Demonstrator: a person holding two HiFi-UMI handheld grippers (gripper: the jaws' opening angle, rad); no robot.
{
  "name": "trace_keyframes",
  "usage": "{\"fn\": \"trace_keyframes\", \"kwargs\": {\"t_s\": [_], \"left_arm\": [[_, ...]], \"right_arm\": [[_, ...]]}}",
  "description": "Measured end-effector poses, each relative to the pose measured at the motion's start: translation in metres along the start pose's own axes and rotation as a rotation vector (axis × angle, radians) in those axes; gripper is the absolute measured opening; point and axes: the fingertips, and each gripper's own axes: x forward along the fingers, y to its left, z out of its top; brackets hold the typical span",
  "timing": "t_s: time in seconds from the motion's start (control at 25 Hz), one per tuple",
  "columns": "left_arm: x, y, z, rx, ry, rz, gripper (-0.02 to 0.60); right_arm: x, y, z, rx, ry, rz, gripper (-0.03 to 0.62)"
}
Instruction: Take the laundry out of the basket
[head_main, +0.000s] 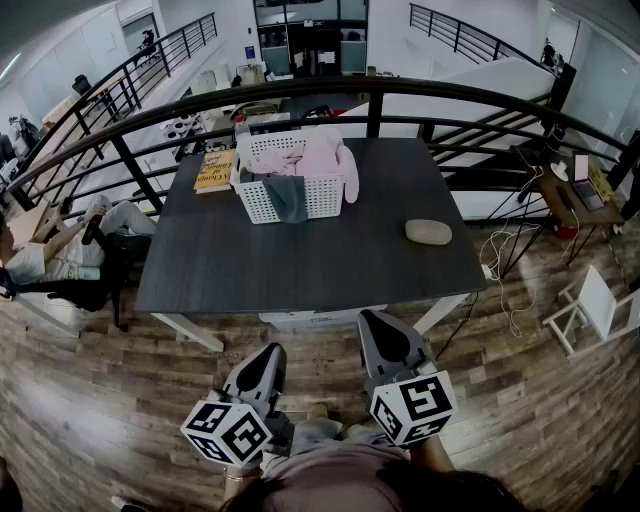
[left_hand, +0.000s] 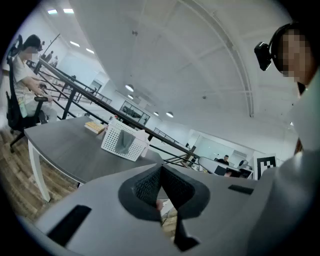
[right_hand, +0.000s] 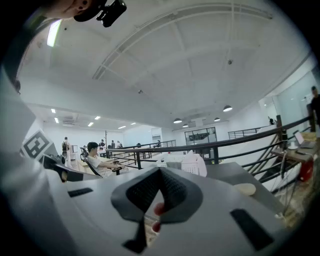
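Centrally, the dark table (head_main: 300, 260) fills the head view's middle. The white basket (head_main: 322, 196) stands near its upper edge, pink and grey laundry (head_main: 310, 157) heaped inside. At bottom centre, the left gripper (head_main: 268, 352) and right gripper (head_main: 375, 318) hang short of the table, both with jaws pressed together, empty.

The basket (head_main: 322, 196) with pink and grey laundry (head_main: 315, 158) stands on the table (head_main: 300, 262), a book (head_main: 214, 172) just beside it. The left gripper (head_main: 266, 352) and right gripper (head_main: 372, 320) are well apart from it.
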Motion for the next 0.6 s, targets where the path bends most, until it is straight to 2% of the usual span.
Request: {"fn": "trace_keyframes", "kwargs": {"t_s": [0.32,0.6], "left_arm": [[0.007,0.038,0.021,0.001,0.007,-0.031,-0.002],[0.014,0.06,0.026,-0.009,0.025,-0.052,-0.003]], "right_arm": [[0.041,0.018,0.008,-0.024,-0.012,-0.02,0.015],[0.055,0.022,0.007,-0.025,-0.014,-0.045,0.015]]}}
